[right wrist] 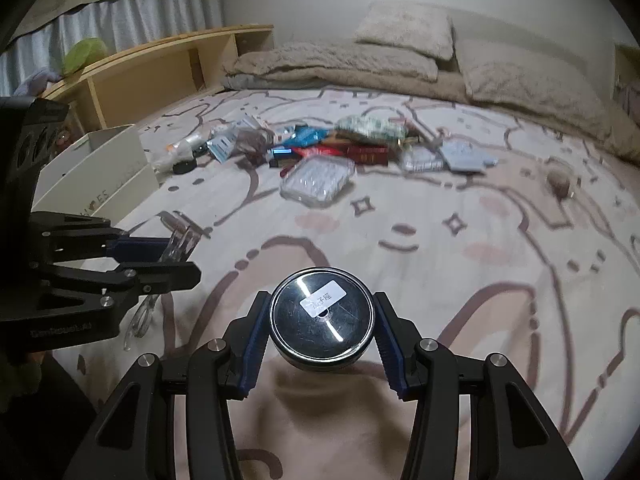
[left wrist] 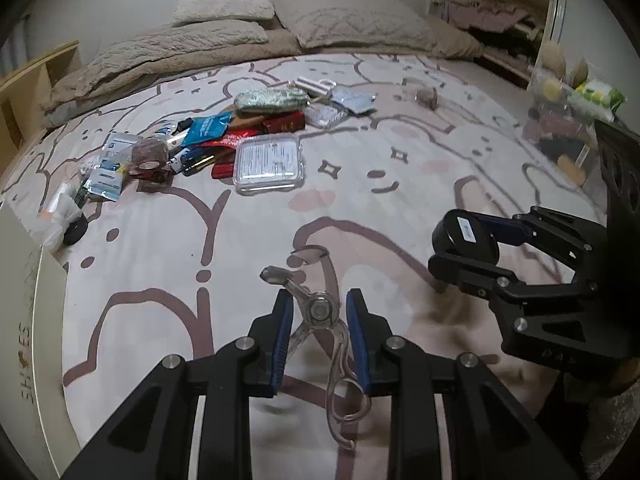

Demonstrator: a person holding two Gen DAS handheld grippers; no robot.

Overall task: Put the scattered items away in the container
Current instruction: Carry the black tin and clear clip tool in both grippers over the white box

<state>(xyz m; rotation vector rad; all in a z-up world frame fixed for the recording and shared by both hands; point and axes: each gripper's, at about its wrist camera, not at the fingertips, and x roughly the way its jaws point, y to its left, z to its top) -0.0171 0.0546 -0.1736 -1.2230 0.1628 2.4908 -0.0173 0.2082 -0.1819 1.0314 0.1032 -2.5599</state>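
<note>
A clear plastic scissor-like tool point(left wrist: 320, 312) hangs above the patterned bedspread point(left wrist: 240, 248), and my left gripper point(left wrist: 320, 300) is shut on it near its pivot. Its finger loops dangle below the pads. In the right wrist view the left gripper point(right wrist: 180, 260) shows at the left with the clear tool point(right wrist: 180, 240) in it. My right gripper point(right wrist: 322, 298) is shut on a round black tin point(right wrist: 322, 316) with a white label, held off the bed. The left wrist view shows that right gripper point(left wrist: 444, 248) and tin point(left wrist: 466, 236) at the right. A white open box point(right wrist: 100, 168) stands at the bed's left edge.
A pile of scattered packets, boxes and a flat clear case point(left wrist: 268, 160) lies mid-bed, with a small brown object point(left wrist: 426, 96) apart from it. A clear bin point(left wrist: 560, 120) with items stands at the right edge. Beige pillows point(left wrist: 352, 24) line the head, a wooden shelf point(right wrist: 160, 68) the left.
</note>
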